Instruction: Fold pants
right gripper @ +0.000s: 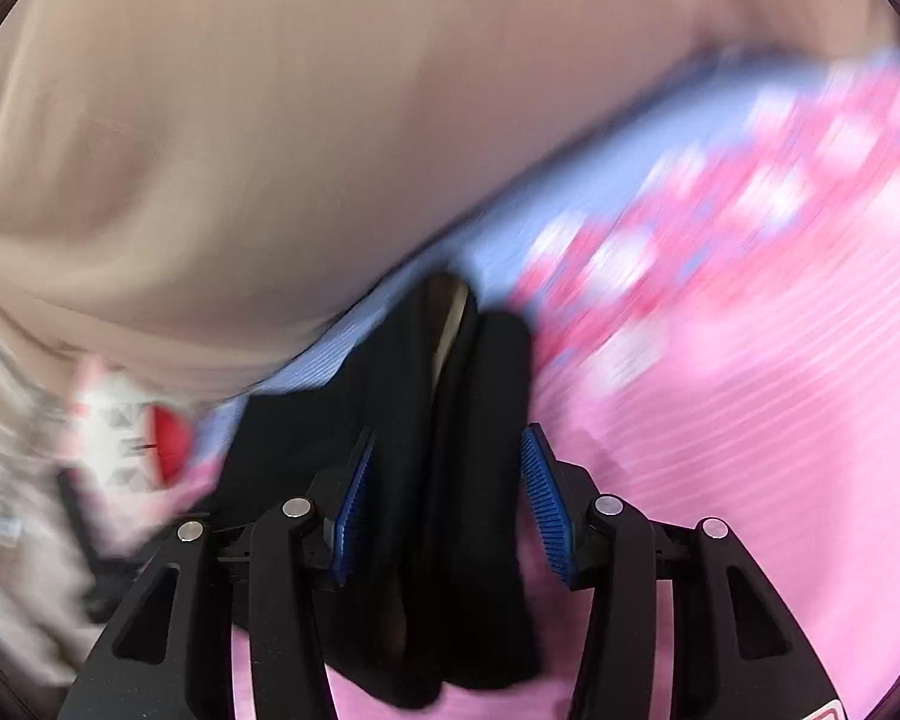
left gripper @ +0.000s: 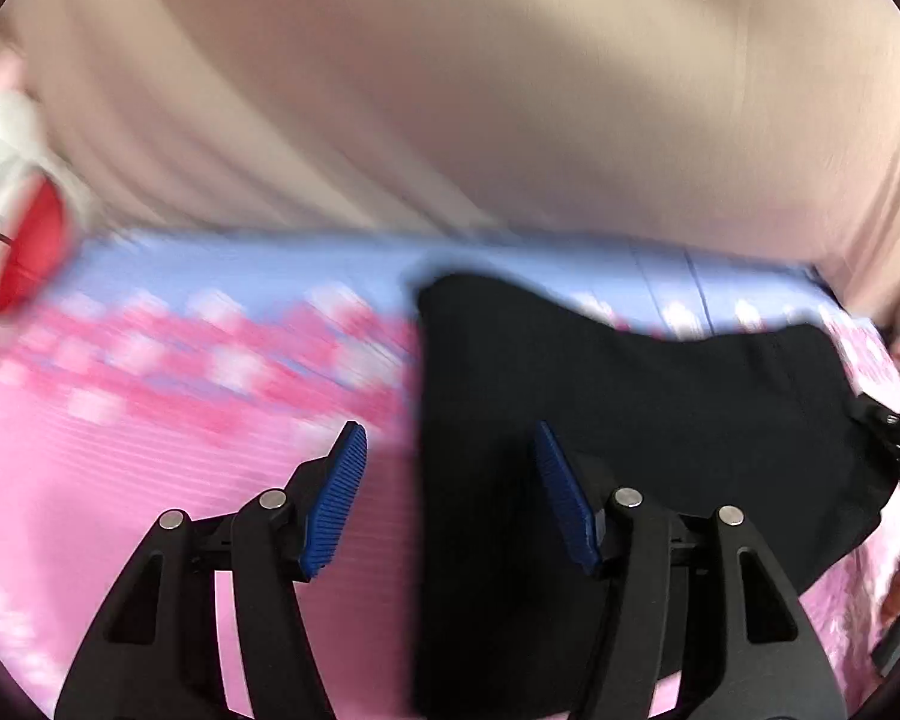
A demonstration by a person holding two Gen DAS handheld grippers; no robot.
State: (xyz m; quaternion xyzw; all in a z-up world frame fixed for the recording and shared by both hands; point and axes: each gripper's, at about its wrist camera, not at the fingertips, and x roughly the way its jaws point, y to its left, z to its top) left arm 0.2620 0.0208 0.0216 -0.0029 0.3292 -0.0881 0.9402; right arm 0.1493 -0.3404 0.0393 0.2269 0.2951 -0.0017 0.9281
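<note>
Black pants, partly folded on pink sheet: I am holding left claw and right claw spread, pinching nothing; more folding likely remaining.

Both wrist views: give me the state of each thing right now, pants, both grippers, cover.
Pants: black, folded over, lying on the cover.
Left gripper: open, straddling the pants' edge, pads not pressing.
Right gripper: open, pants bunched between the jaws, pads not clearly pressing.
Cover: pink and blue, spread flat under the pants.
</note>
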